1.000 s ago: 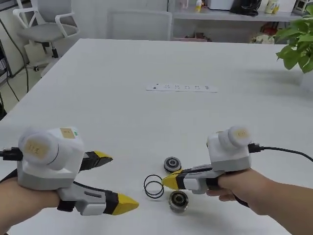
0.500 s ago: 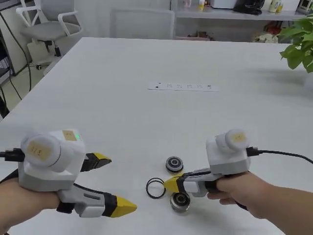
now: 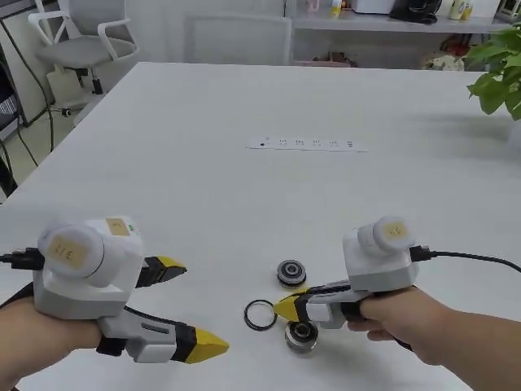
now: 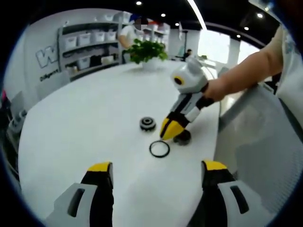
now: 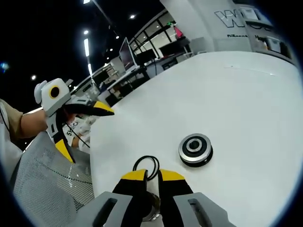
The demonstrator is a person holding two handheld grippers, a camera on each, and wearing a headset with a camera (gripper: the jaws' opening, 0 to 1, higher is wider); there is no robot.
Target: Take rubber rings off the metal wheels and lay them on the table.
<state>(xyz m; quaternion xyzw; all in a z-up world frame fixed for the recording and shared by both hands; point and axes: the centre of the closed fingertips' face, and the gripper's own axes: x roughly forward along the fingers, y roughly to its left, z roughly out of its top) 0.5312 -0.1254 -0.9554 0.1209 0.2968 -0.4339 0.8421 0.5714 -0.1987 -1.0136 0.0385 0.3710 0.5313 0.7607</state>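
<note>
Two small metal wheels lie near the table's front edge: a dark-rimmed wheel (image 3: 291, 273) (image 4: 147, 124) (image 5: 195, 149) and a bare silver wheel (image 3: 301, 334) (image 4: 183, 137) closer to me. Thin black rubber rings (image 3: 260, 314) (image 4: 159, 149) (image 5: 146, 164) lie flat just left of them, stacked. My right gripper (image 3: 281, 308) (image 5: 152, 176) is shut, its yellow tips at the rings' right edge, above the silver wheel. I cannot tell whether the tips touch the rings. My left gripper (image 3: 189, 307) (image 4: 156, 168) is open, holds nothing and hovers left of the rings.
A white power strip (image 3: 305, 145) lies mid-table. A green plant (image 3: 498, 69) stands at the far right edge. An office chair (image 3: 77, 45) sits beyond the table's far left corner. A cable (image 3: 472, 258) trails right from my right gripper.
The two rings lay offset from each other a second ago and now sit almost one on the other. Both grippers have barely moved; the head camera shifted slightly.
</note>
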